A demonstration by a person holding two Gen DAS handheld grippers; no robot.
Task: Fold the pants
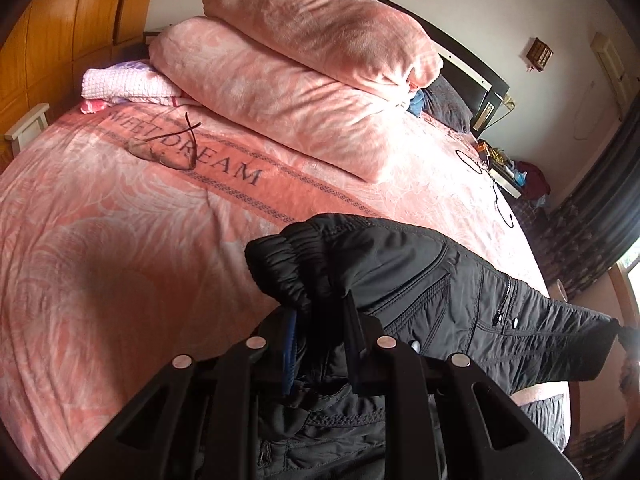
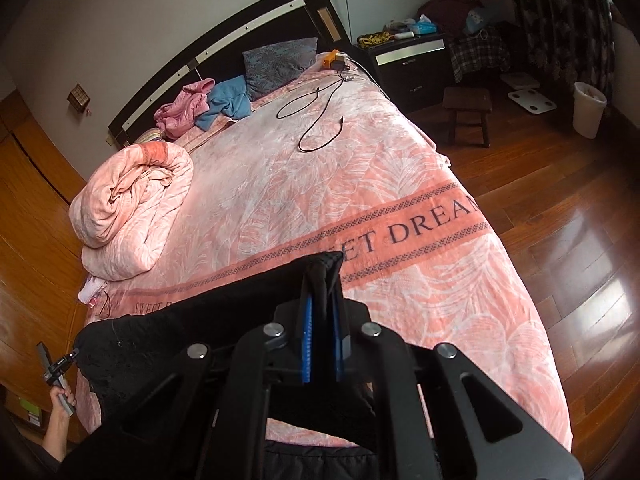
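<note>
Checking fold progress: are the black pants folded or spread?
Spread: the black pants hang stretched between left gripper and right gripper, above the bed.

Left gripper (image 1: pixel 320 312) clamped shut on bunched elastic waistband of the black pants (image 1: pixel 440 280), jaws close together, fabric pinched between them; held raised, pointing forward and slightly down; right gripper (image 2: pixel 323 300) likewise closed on the opposite end of the pants, blue finger pads (image 2: pixel 307 336) pressed onto a thin fold; both raised at similar height, well apart; person's left hand (image 2: pixel 60 404) visible in right wrist view, wrapped around the left gripper's handle, forearm below.
</note>
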